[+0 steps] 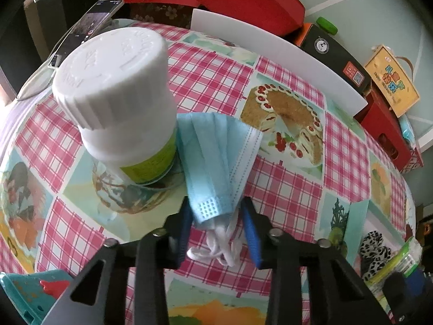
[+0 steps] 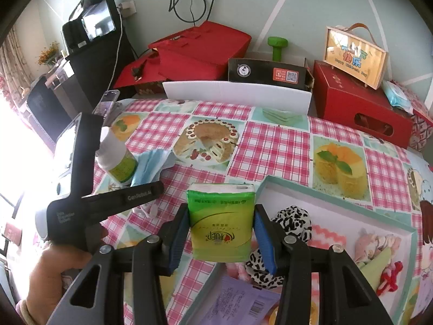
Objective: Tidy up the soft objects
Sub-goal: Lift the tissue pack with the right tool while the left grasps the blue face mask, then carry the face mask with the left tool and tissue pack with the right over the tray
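Just left of your left gripper (image 1: 216, 214) stands a white-capped pill bottle (image 1: 119, 103), touching the edge of the blue face mask (image 1: 216, 157) and crowding that side. Ahead of the bottle a phone (image 1: 89, 27) leans at the table's far edge, and a white board (image 1: 270, 51) stands upright beyond the checked tablecloth (image 1: 292, 189). Your left gripper's blue pads (image 1: 250, 230) are clamped on the near end of the folded mask, its white ear loops (image 1: 222, 249) bunched between the fingers.

Your right gripper (image 2: 220, 233) is closed on a green tissue pack (image 2: 222, 222), held upright. Just right of it sits the open box (image 2: 338, 197) with a leopard-print scrunchie (image 2: 292, 219) touching the right finger. A purple packet (image 2: 238, 300) lies below the pack.
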{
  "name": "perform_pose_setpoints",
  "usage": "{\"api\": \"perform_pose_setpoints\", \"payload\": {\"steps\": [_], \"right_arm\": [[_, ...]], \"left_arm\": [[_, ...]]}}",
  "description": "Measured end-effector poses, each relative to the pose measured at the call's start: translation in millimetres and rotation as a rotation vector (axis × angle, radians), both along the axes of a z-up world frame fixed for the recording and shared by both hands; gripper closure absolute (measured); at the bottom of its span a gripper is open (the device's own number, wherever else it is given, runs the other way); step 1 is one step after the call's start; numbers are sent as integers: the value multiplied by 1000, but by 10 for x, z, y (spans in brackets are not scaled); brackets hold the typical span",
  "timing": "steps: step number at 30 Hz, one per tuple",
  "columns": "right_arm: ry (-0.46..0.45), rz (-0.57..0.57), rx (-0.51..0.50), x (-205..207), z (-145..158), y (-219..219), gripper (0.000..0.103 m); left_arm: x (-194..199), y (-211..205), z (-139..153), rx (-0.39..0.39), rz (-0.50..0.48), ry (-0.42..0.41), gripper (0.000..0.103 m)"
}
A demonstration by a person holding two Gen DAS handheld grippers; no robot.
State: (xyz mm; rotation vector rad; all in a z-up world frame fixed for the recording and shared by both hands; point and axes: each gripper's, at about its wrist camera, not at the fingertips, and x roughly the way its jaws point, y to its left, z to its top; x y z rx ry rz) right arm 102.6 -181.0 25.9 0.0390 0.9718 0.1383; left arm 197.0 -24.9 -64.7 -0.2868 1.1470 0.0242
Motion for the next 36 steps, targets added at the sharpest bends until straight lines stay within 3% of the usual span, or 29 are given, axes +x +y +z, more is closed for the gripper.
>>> {"api": "perform_pose_setpoints", "payload": {"steps": [8, 18, 26, 36], "right_arm": [[14, -13, -2, 14, -30, -25, 53], [7, -23, 5, 5, -9, -40, 53], [-10, -26, 17, -16, 44, -58, 53], [-102, -49, 21, -141, 367, -132, 53]], "left_arm": [[-2, 2, -19, -6, -20, -6, 93], [-90, -5, 102, -25, -40, -31, 96], [-194, -50, 475, -17, -68, -141, 96], [-398, -141, 1031, -27, -115, -293, 96]]}}
